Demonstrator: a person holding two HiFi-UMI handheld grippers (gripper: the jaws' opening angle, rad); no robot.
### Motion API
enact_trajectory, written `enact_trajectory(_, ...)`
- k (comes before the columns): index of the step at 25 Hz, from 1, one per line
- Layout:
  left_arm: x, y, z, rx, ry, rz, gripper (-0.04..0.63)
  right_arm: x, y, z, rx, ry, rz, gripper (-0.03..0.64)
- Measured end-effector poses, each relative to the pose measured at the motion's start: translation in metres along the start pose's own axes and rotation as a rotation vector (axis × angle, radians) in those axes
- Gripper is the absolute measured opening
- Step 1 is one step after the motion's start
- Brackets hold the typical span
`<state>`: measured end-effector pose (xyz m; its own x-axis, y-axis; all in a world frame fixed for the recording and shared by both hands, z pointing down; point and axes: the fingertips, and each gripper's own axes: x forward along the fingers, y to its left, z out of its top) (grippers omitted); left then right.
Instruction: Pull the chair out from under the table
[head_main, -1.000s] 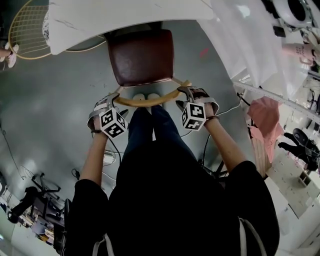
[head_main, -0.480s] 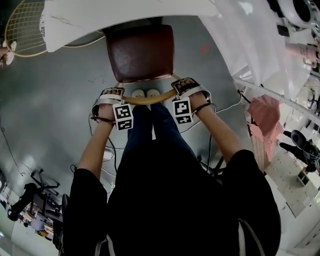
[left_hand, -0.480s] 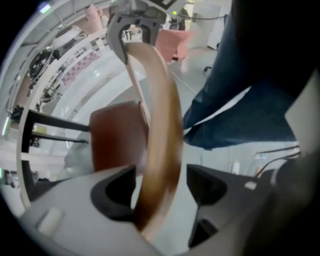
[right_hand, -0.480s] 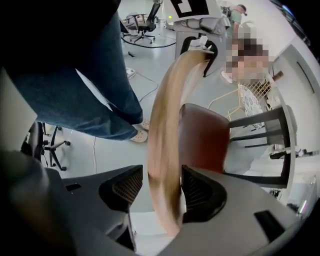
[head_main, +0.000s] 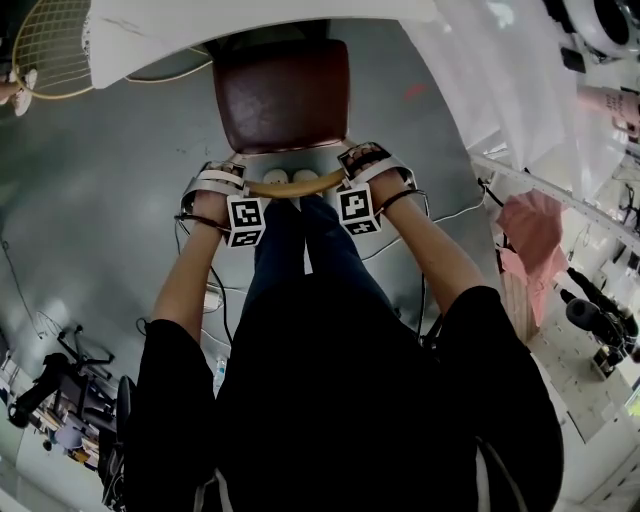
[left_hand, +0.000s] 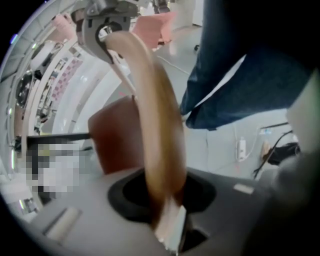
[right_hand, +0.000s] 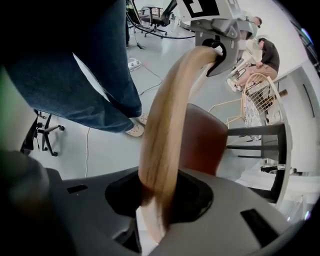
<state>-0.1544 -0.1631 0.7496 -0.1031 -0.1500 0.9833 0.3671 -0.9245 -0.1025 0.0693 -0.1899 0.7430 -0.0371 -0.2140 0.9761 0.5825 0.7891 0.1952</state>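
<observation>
The chair has a dark red seat (head_main: 283, 95) tucked partly under the white table (head_main: 250, 25) and a curved wooden back rail (head_main: 295, 186). My left gripper (head_main: 222, 183) points down over the rail's left end, and my right gripper (head_main: 365, 160) over its right end. In the left gripper view the rail (left_hand: 155, 115) runs straight into the left gripper (left_hand: 167, 220), whose jaws are closing onto the wood. The right gripper view shows the same rail (right_hand: 167, 125) sunk between the closing jaws of the right gripper (right_hand: 150, 220), with the seat (right_hand: 202, 137) beyond.
My legs and white shoes (head_main: 290, 182) stand right behind the chair. A racket (head_main: 50, 50) lies at the far left and white sheeting (head_main: 500, 80) hangs on the right. Cables (head_main: 215, 300) run over the grey floor. A wicker chair (right_hand: 257, 100) stands beyond the table.
Both grippers have sunk onto the back rail and rolled about their own axes. Their jaws, wide a second ago, have come together round the wood.
</observation>
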Motion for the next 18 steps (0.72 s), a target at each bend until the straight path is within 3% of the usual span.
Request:
enact_trajectory(7, -0.003, -0.019, 0.008, 0.017, 0.04, -0.048, 0.121, -0.005, 0.014, 0.007, -0.036, -0.029, -0.01, 0.112)
enact_trajectory(18, -0.013, -0.065, 0.036, -0.04, 0.018, -0.062, 0.12, -0.013, 0.05, 0.024, -0.087, -0.03, 0.003, 0.112)
